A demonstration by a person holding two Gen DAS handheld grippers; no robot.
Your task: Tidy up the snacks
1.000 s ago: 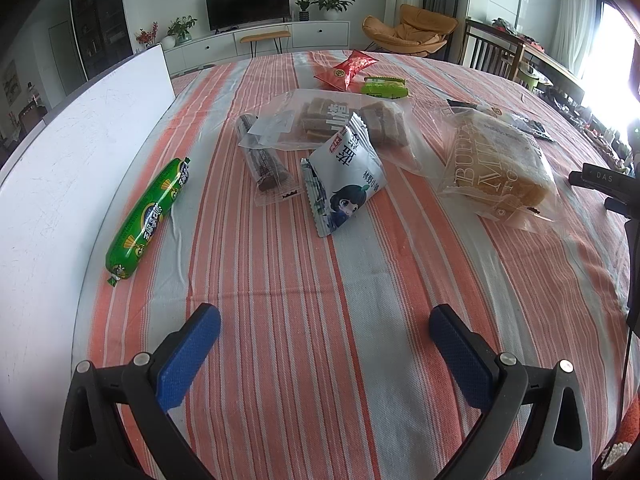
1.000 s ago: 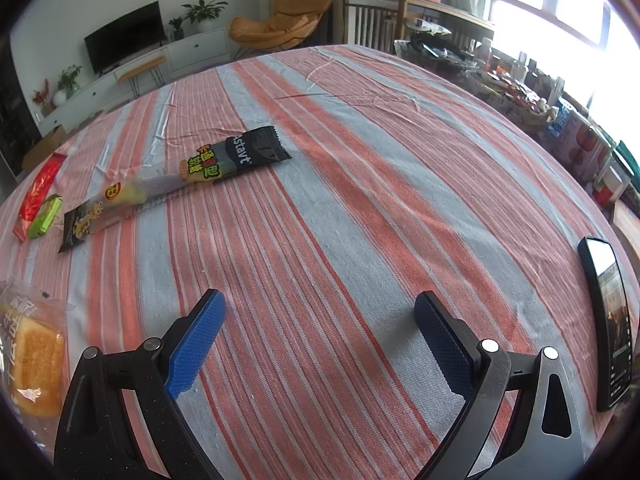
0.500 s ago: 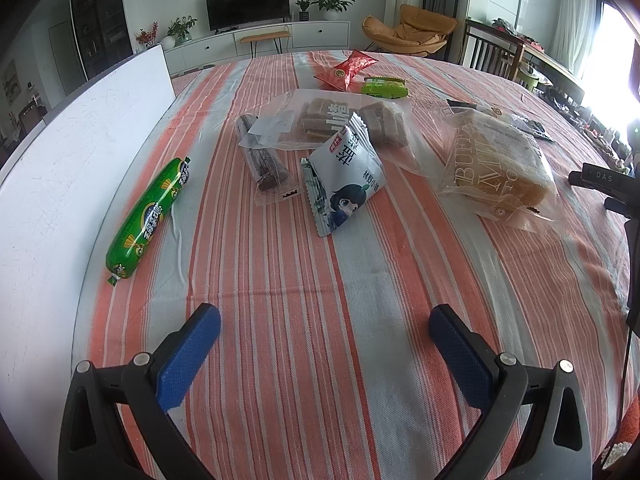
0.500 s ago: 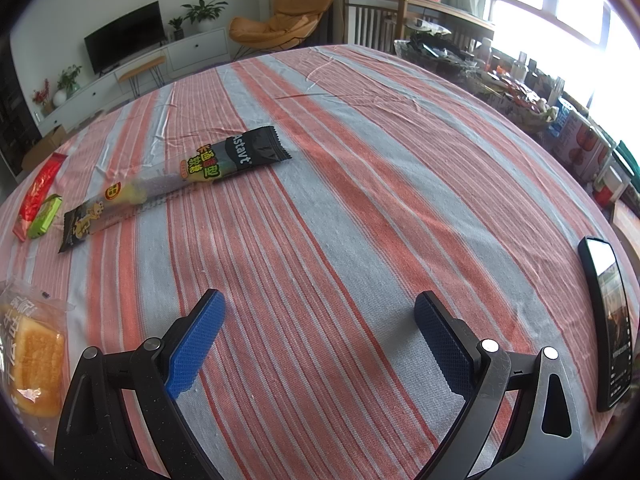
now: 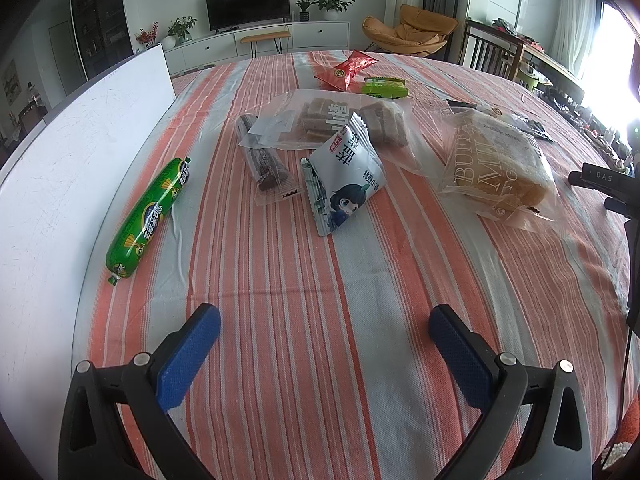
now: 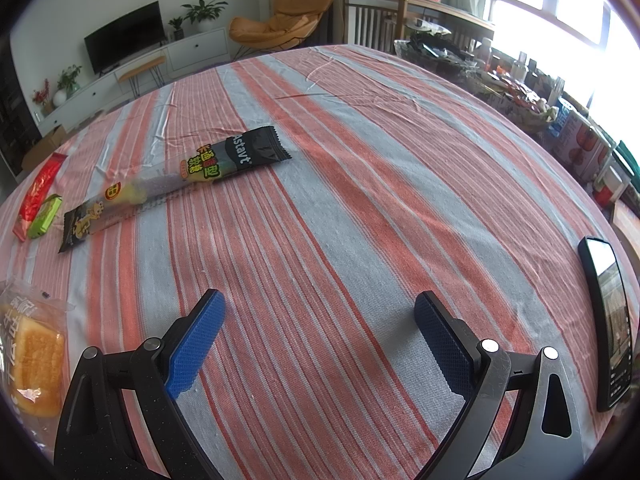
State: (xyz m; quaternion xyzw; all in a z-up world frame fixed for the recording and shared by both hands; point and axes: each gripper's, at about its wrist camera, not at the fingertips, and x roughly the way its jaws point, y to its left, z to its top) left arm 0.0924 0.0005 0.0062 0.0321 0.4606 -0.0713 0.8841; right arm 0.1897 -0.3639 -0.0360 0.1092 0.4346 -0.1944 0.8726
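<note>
Snacks lie on a striped tablecloth. In the left wrist view: a green sausage [image 5: 150,212] at left, a white cartoon packet [image 5: 346,182] in the middle, a dark bar in clear wrap [image 5: 266,162], a clear bag of brown cakes [image 5: 352,120], a bagged bread loaf [image 5: 496,164] at right, a red packet [image 5: 346,70] and a green packet [image 5: 385,87] far back. My left gripper [image 5: 325,320] is open and empty, short of the white packet. In the right wrist view a black packet [image 6: 240,156] overlaps a long clear one [image 6: 120,202]. My right gripper [image 6: 320,306] is open and empty over bare cloth.
A white board [image 5: 60,184] lies along the table's left side. A phone [image 6: 610,320] lies at the right edge in the right wrist view. A bagged cake [image 6: 32,356] sits at that view's left. A cluttered side table [image 6: 520,84] stands beyond the right edge.
</note>
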